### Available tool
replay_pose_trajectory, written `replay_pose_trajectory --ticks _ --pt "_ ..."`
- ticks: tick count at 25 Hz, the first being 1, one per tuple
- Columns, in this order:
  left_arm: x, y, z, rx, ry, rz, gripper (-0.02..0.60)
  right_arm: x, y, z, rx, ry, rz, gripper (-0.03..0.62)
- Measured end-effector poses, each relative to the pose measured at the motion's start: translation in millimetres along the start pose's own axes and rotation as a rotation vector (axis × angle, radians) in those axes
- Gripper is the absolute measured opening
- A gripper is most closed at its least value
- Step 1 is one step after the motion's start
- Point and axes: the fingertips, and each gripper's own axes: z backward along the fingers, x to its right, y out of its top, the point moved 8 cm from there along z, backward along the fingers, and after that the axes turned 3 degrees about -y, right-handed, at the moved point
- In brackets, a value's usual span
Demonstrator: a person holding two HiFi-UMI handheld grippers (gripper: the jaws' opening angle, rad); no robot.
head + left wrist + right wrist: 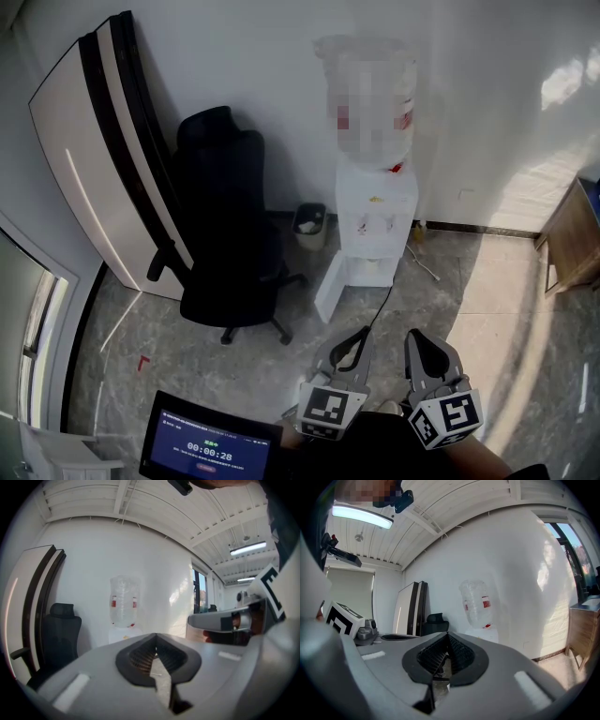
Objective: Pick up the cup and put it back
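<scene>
In the head view, the left gripper (359, 335) and right gripper (418, 337) sit side by side low in the frame. Both point across the floor at the water dispenser (377, 225), which is well away from them. An office chair (230, 234) stands left of the dispenser. We see no cup on the dispenser or around it.

In the left gripper view, the left gripper's jaws are pressed together with nothing between them, and the dispenser stands straight beyond their tips.

The right gripper view shows the same: jaws fully closed and empty, with the dispenser ahead and slightly right.

We judge that this fits either standing ready to fetch the cup or having already set it back. In either case, the grippers are best kept level, steady and clear of each other.
</scene>
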Motion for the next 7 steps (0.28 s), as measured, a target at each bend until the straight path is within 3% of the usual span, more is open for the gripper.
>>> replay_pose_trajectory --ticks 7 --pt "-3.2 -3.5 -6.4 0.000 0.004 0.006 0.003 3.1 -0.7 -7.8 -0.003 0.003 0.003 0.008"
